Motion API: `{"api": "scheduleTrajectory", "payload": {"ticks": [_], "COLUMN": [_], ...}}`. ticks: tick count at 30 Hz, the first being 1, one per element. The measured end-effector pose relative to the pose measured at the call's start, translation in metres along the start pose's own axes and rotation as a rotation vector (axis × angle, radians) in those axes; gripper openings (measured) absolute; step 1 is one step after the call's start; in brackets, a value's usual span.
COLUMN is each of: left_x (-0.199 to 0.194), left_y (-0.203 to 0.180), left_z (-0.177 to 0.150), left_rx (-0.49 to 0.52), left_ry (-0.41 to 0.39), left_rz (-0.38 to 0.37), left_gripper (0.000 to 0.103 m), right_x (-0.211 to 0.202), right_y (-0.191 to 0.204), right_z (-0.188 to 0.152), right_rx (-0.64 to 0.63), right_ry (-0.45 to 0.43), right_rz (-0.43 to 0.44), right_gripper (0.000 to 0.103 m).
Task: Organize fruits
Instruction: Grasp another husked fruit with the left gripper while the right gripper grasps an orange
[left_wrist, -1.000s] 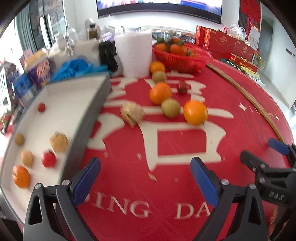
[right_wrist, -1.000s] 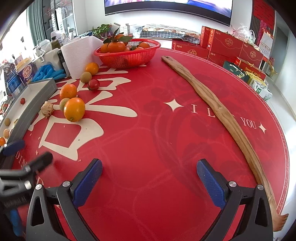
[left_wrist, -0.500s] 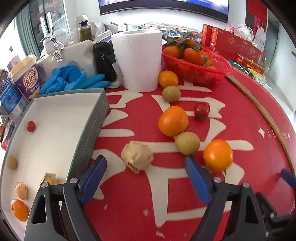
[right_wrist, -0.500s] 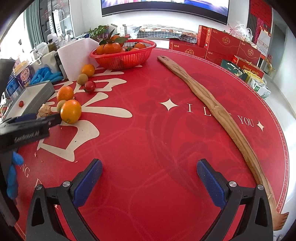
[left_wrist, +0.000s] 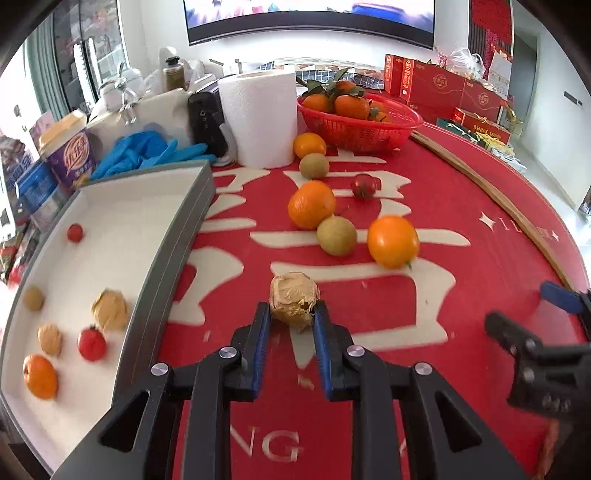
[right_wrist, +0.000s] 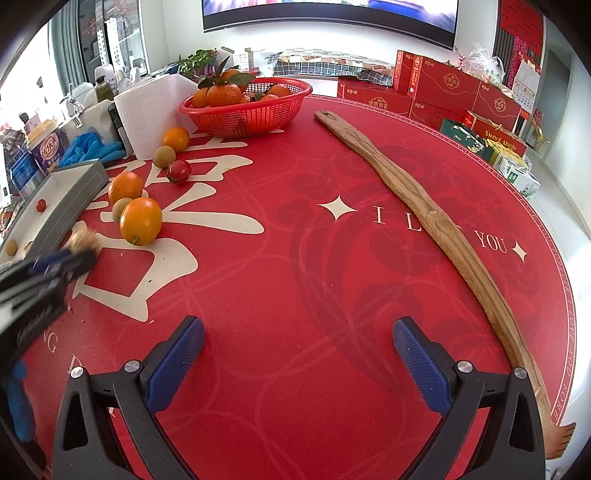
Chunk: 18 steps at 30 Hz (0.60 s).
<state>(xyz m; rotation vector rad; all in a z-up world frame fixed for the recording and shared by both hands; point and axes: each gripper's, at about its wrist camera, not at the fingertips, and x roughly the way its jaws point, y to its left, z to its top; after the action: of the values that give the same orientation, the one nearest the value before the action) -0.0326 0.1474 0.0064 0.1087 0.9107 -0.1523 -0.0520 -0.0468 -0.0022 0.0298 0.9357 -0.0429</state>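
Note:
A tan, papery-husked fruit (left_wrist: 293, 301) lies on the red tablecloth, and my left gripper (left_wrist: 291, 310) is shut on it, a blue pad pressing each side. In the right wrist view this gripper (right_wrist: 74, 254) shows blurred at the far left. To its left, the grey-walled white tray (left_wrist: 173, 236) holds several small fruits. Beyond lie loose oranges (left_wrist: 393, 242) (left_wrist: 311, 204), a greenish-brown fruit (left_wrist: 337, 235) and a tomato (left_wrist: 364, 186). My right gripper (right_wrist: 297, 354) hangs open over bare cloth, nothing between its fingers.
A red basket (left_wrist: 360, 125) of leafy oranges stands at the back beside a paper towel roll (left_wrist: 264, 118). Blue gloves (left_wrist: 147, 151) and a cup (left_wrist: 68, 155) crowd the far left. A long wooden stick (right_wrist: 424, 210) crosses the right side, with red gift boxes (right_wrist: 443, 88) behind.
My left gripper went forward from beside the tray to the husked fruit and closed its jaws on it. The right gripper kept still and open.

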Motion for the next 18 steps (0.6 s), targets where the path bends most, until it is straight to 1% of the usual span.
{"api": "scheduleTrajectory", "payload": {"ticks": [1,3,4,5,8,9,11,12,13,14,15,16,17,18], "left_x": [0.000,0.001,0.001,-0.001,-0.002,-0.002,0.004,0.006,0.007,0.008,0.007,0.007,0.006,0.005], "left_y": [0.000,0.003,0.004,0.005,0.005,0.004,0.001,0.001,0.001,0.002,0.002,0.001,-0.001,-0.002], "left_z": [0.001,0.003,0.005,0.005,0.008,0.009,0.010,0.010,0.010,0.011,0.012,0.013,0.012,0.011], "left_rx": [-0.003,-0.007,-0.014,-0.020,-0.014,-0.005,0.008,0.001,-0.004,-0.011,-0.014,-0.009,0.002,0.006], "left_ry": [0.005,0.013,0.011,0.004,-0.010,-0.008,0.001,-0.008,-0.008,-0.008,-0.007,-0.008,-0.010,-0.012], "left_rz": [-0.002,0.001,0.006,0.009,0.007,0.009,0.022,0.017,0.014,-0.006,-0.024,-0.018,-0.013,-0.007], "left_gripper": [0.028,0.041,0.052,0.059,0.065,0.065,0.065,0.065,0.062,0.051,0.044,0.033,0.029,0.029], "right_x": [0.000,0.000,0.000,0.000,0.000,0.000,0.000,0.000,0.000,0.000,0.000,0.000,0.000,0.000], "right_y": [0.000,0.000,0.000,0.000,0.000,0.000,0.000,0.000,0.000,0.000,0.000,0.000,0.000,0.001], "right_z": [0.000,0.000,0.000,0.000,0.000,0.000,0.000,0.000,0.000,0.000,0.000,0.000,0.000,0.000], "right_rx": [0.000,0.000,0.000,0.000,0.000,0.000,0.000,0.000,0.000,0.000,0.000,0.000,0.000,0.000], "right_ry": [0.000,0.000,0.000,0.000,0.000,0.000,0.000,0.000,0.000,0.000,0.000,0.000,0.000,0.000], "right_rz": [0.000,0.000,0.000,0.000,0.000,0.000,0.000,0.000,0.000,0.000,0.000,0.000,0.000,-0.001], "right_gripper": [0.103,0.103,0.103,0.103,0.103,0.103,0.103,0.103,0.103,0.103,0.103,0.103,0.103,0.103]}}
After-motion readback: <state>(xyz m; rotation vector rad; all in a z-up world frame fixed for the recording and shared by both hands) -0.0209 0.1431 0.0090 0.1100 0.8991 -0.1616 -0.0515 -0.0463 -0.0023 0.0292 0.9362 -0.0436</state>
